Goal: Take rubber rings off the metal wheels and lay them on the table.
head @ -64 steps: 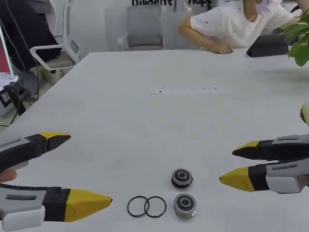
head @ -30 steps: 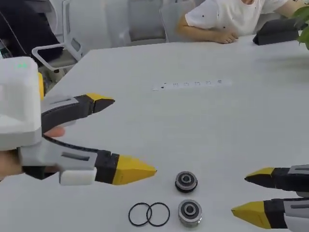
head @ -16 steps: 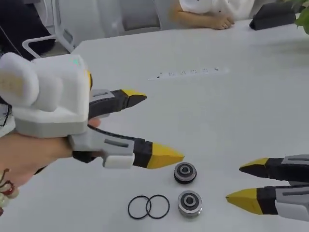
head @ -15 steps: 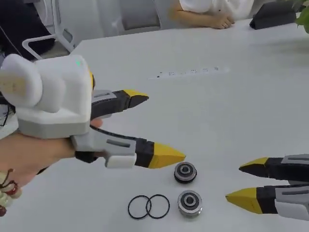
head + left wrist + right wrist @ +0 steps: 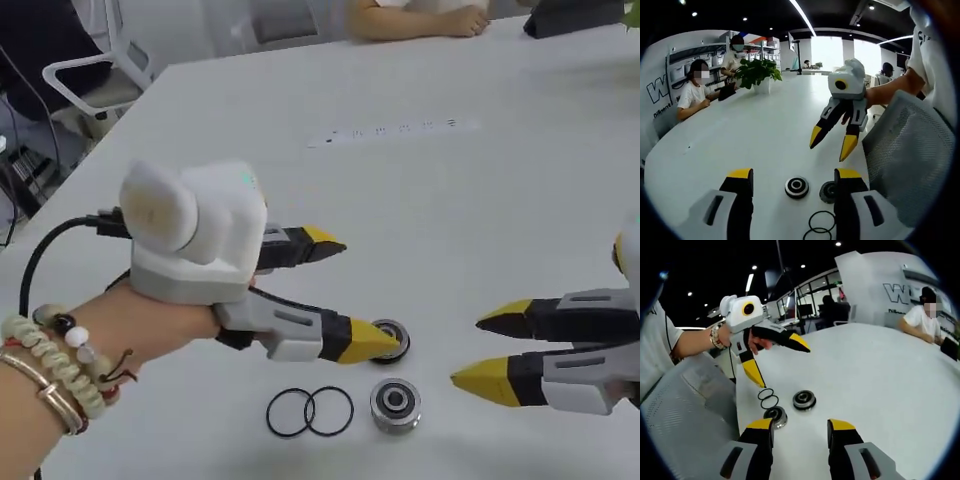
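White tabletop (image 5: pixel 450 200) carries two small metal wheels and two black rubber rings at its near side. The rubber rings (image 5: pixel 309 412) lie flat side by side, touching or slightly overlapping, just left of the near wheel (image 5: pixel 395 403), which looks like bare grooved metal. The far wheel (image 5: pixel 399 338) sits just beyond it and shows a darker rim.

The left gripper (image 5: pixel 367 293) reaches in from the left with its claw released, jaws spread wide. The yellow tip of its nearer jaw lies over the left edge of the far wheel; whether it touches cannot be told. Its other jaw hangs farther back above bare table. In the left gripper view that wheel sits between the two jaws, and the other wheel is by the right-hand jaw. The hand (image 5: pixel 160 325) holding this gripper wears beaded bracelets (image 5: pixel 45 365) at the wrist.

The right gripper (image 5: pixel 468 350) hovers at the right, well apart from both wheels, its claw also released and holding nothing, tips pointing left toward them. People sit at the far end of the table.
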`<state>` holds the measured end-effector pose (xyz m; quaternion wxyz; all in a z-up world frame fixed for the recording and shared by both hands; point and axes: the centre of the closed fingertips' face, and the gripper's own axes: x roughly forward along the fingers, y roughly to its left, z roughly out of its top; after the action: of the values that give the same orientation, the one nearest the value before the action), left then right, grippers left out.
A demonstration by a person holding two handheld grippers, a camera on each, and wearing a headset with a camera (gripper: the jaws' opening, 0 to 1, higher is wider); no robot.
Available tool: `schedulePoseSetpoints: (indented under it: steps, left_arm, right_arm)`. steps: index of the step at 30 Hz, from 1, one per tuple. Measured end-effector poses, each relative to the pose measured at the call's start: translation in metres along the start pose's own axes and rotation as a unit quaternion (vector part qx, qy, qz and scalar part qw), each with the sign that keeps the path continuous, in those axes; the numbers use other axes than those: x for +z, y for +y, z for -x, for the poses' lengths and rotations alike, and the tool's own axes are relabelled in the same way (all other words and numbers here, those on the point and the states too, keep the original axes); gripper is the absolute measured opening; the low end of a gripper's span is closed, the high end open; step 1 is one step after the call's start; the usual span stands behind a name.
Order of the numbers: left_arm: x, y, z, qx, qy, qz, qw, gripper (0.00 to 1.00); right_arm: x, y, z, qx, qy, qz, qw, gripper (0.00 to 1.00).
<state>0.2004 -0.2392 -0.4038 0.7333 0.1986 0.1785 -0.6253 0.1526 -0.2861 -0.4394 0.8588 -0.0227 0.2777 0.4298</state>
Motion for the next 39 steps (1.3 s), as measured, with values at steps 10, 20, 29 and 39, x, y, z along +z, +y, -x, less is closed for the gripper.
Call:
schedulePoseSetpoints:
  steps: [10, 20, 29, 39]
  left_arm:
    - [-0.015, 0.0, -0.016, -0.004, 0.011, 0.003, 0.9999, 0.49]
    - [-0.031, -0.004, -0.026, -0.018, 0.029, -0.003, 0.9994, 0.31]
    - [-0.039, -0.003, -0.033, -0.02, 0.037, -0.001, 0.9991, 0.21]
    - [-0.044, -0.003, -0.036, -0.02, 0.041, 0.009, 0.9989, 0.11]
  right_arm:
    - [0.008, -0.002, -0.013, 0.013, 0.002, 0.011, 0.9999, 0.39]
    - [0.006, -0.004, -0.032, 0.029, 0.017, 0.027, 0.9991, 0.37]
    - [0.001, -0.01, -0.044, 0.033, 0.029, 0.024, 0.9988, 0.34]
    - [0.0, -0.009, -0.053, 0.039, 0.037, 0.029, 0.9981, 0.31]
